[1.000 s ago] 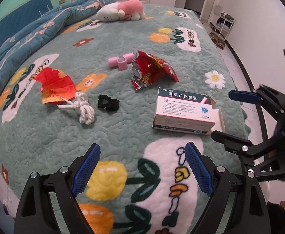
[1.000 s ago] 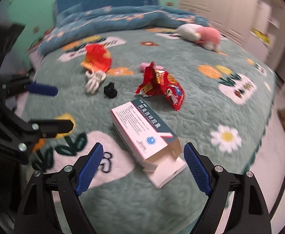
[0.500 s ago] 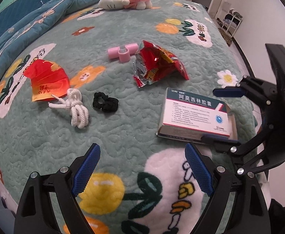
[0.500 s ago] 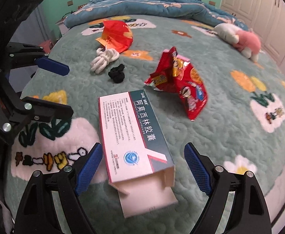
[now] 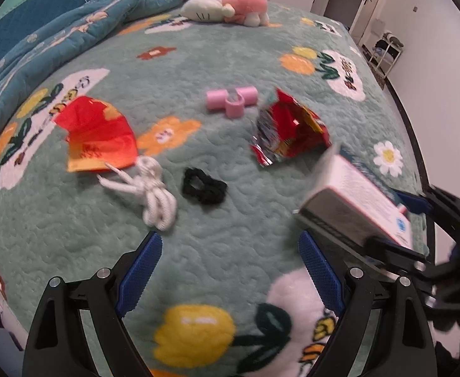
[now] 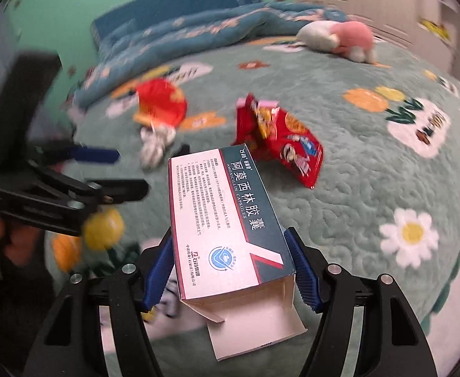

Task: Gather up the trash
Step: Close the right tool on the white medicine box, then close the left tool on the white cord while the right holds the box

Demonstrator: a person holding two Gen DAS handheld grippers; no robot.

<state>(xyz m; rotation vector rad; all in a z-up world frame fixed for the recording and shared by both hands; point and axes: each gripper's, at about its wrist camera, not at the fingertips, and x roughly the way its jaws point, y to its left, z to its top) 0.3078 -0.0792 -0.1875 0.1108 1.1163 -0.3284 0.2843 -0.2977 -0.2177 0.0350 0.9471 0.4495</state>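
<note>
The right gripper (image 6: 230, 270) is seen closing on the medicine box (image 6: 226, 220), w/ both blue pads against the box's long sides near its open end, so the box is grasped; a loose flap hangs out below the jaws. The box is tilted, its far end raised off the bedspread (image 6: 371, 188), which is clearer from the left wrist cam, where the box (image 5: 355, 198) is shown lifted at the right edge w/ its underside visible. The left gripper (image 5: 230, 276) is held wide apart, nothing between its pads, hovering over the bedspread (image 5: 72, 235) near the bed's front edge. From the left cam the rest of the trash is laid out sharply: a red snack wrapper (image 5: 286, 132) just beyond the box, a red-orange crumpled paper (image 5: 101, 135) at left, touching a white cord (image 5: 151, 188); a black hair tie (image 5: 203, 187) beside the cord, and a pink plastic piece (image 5: 233, 100) further back. A plush toy (image 5: 226, 8) lies at the far end. In the right cam these are blurred; the wrapper (image 6: 280, 141) and plush (image 6: 340, 37) are made out, the hair tie is mostly hidden behind the box, and the pink piece only peeks above the wrapper. The left gripper (image 6: 110, 169) appears there from the side, at left.
</note>
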